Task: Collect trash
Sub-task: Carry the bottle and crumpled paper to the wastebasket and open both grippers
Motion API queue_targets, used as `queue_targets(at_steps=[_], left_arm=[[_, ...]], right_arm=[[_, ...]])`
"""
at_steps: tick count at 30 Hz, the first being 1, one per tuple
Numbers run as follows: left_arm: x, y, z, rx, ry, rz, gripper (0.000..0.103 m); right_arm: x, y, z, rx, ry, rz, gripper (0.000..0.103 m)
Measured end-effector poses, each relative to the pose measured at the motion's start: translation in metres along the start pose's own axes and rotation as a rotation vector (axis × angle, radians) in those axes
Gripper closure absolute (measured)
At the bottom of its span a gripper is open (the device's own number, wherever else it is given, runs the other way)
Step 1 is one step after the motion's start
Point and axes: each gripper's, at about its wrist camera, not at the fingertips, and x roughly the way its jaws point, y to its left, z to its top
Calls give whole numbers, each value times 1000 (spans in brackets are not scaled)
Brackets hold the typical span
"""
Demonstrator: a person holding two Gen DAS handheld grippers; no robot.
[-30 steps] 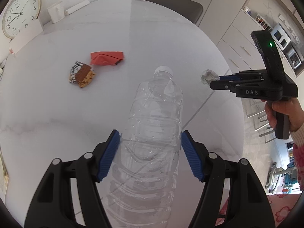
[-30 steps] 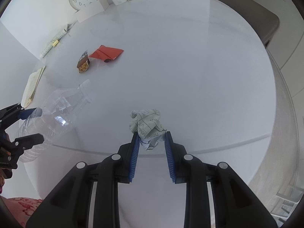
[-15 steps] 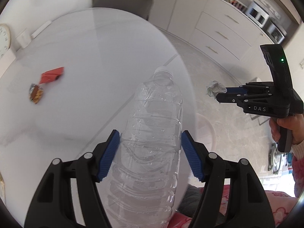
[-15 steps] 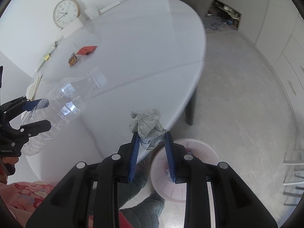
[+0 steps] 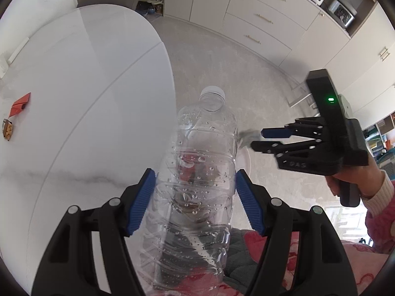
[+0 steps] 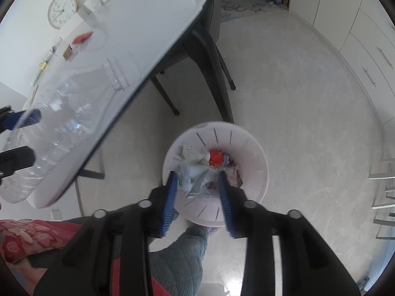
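Observation:
A clear empty plastic bottle [image 5: 205,143] with a white cap stands between the blue pads of my left gripper [image 5: 195,180], which is shut on its ribbed body, out past the table edge. My right gripper [image 6: 197,180] hangs over a pale pink trash bin [image 6: 256,153] on the floor. Its jaws are opening. A crumpled grey paper ball [image 6: 193,175] lies blurred between the spread pads, loose from them, above red and other scraps in the bin. From the left wrist, the right gripper [image 5: 258,138] shows beside the bottle. From the right wrist, the bottle [image 6: 66,123] shows at the left.
The white round table [image 5: 86,86] carries a red wrapper [image 5: 21,101] and a brown snack pack [image 5: 7,129]. A clock [image 6: 61,11] leans at its far side. Dark chair legs [image 6: 209,69] stand by the bin. Cabinets [image 5: 266,19] line the far wall. A person's lap [image 6: 29,234] is close below.
Both grippers swung off the table to over the floor and bin. The right gripper's jaws, shut on the paper ball before, have spread and the ball is loose.

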Motion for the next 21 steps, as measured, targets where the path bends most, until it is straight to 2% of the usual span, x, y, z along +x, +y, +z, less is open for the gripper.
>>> queue_targets(at_steps=[1,2,5,8,14,18,21], left_arm=[[5,-5,-1,3,13,3,38],[8,-8,0,3,21,3,38],[22,-18,0,23,47,9,38],[38,-32,5,49,71,11,38],[84,-48,27,82,166,-5,38],[126,-48,49,78,258,-13,38],[156,-48,49,79,329,12,37]], right_arm=[[4,-1,-2,2,8,-4,46],[7,-5,-4,6,13,-12,40],[-1,-14,-9,39,-4,-21,28],[-20,-27,-16,67,-41,-45,21],[-54,-56,-29,119,-94,-85,20],[-63,-66,-36,153,-113,-84,19],[-62,-71,-43,175,-109,-81,19]])
